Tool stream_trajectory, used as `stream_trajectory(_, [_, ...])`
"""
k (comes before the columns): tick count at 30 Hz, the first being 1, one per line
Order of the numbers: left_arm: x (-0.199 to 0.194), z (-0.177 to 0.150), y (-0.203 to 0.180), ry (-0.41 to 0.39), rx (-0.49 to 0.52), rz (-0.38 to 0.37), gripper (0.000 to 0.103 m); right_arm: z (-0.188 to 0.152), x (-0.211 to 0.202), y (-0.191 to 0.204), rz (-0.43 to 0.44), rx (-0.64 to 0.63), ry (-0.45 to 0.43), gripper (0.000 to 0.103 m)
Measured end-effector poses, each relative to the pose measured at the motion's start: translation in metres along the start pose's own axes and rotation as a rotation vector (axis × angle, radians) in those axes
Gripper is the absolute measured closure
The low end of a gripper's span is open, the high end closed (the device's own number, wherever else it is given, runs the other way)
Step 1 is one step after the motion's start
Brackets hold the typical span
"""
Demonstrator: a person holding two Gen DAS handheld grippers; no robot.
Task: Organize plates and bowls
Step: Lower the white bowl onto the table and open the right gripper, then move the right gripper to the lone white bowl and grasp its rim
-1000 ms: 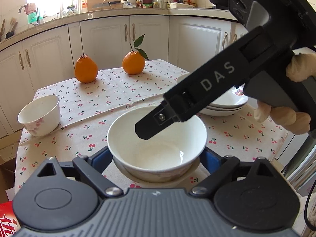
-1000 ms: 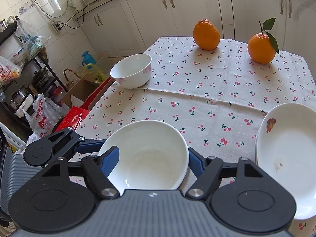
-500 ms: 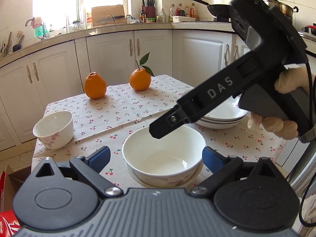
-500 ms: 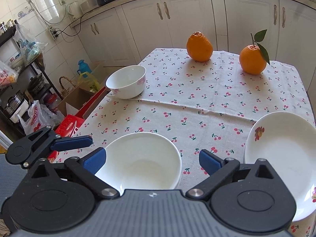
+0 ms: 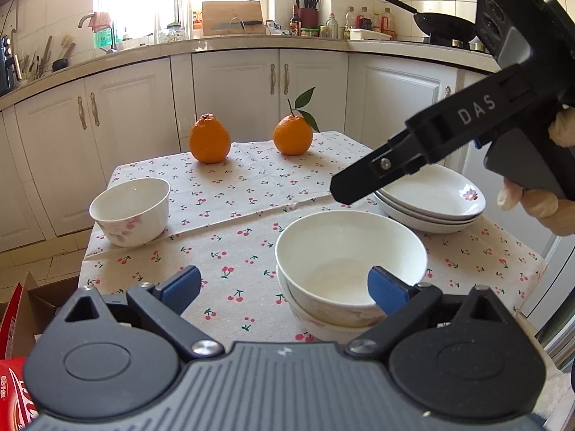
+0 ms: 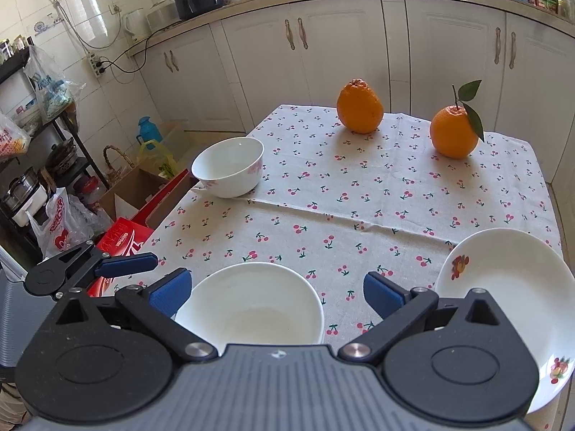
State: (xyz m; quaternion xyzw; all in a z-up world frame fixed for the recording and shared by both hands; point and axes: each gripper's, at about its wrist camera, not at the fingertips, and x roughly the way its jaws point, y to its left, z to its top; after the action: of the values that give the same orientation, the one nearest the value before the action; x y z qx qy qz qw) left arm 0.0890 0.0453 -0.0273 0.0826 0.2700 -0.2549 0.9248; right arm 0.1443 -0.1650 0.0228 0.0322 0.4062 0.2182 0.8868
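Two white bowls [image 5: 350, 265] sit nested near the front of the cherry-print table [image 5: 251, 194]. My left gripper [image 5: 284, 285] is open, and its right pad overlaps the nested bowls' near rim. In the right wrist view my right gripper [image 6: 276, 292] is opening, with the nested bowls [image 6: 251, 309] between its pads and untouched. A single white bowl [image 5: 131, 212] stands at the table's left edge, also in the right wrist view [image 6: 228, 167]. Stacked white plates [image 5: 431, 201] lie at the right, under the right gripper's finger [image 5: 370, 176].
Two oranges [image 5: 210, 140] [image 5: 293, 136] stand at the table's far end. A cardboard box [image 6: 136, 186] and a red pack [image 6: 122, 237] sit on the floor left of the table. White cabinets [image 5: 233, 86] run behind it. The plates [image 6: 503, 305] reach the table's right edge.
The right gripper's jaws have spread off the upper bowl, leaving it in the lower one. The left gripper has widened and drawn back leftward, so the bowls now lie toward its right pad.
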Motion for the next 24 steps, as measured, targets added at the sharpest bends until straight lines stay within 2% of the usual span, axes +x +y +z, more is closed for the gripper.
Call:
stream_trajectory(6, [-0.006, 0.0, 0.014, -0.02, 0.005, 0.039, 0.004, 0.017, 0.006, 0.012, -0.003, -0.052, -0.001, 0.0])
stream_trajectory(12, [-0.002, 0.002, 0.047, -0.021, -0.009, 0.137, 0.002, 0.043, 0.015, 0.029, 0.007, -0.126, -0.008, 0.0])
stream_trajectory(18, [0.012, 0.005, 0.079, -0.004, -0.025, 0.191, 0.002, 0.073, 0.036, 0.046, 0.028, -0.187, 0.021, 0.0])
stream_trajectory(24, [0.038, 0.012, 0.109, 0.009, -0.093, 0.218, 0.002, 0.099, 0.065, 0.063, 0.05, -0.252, 0.068, 0.0])
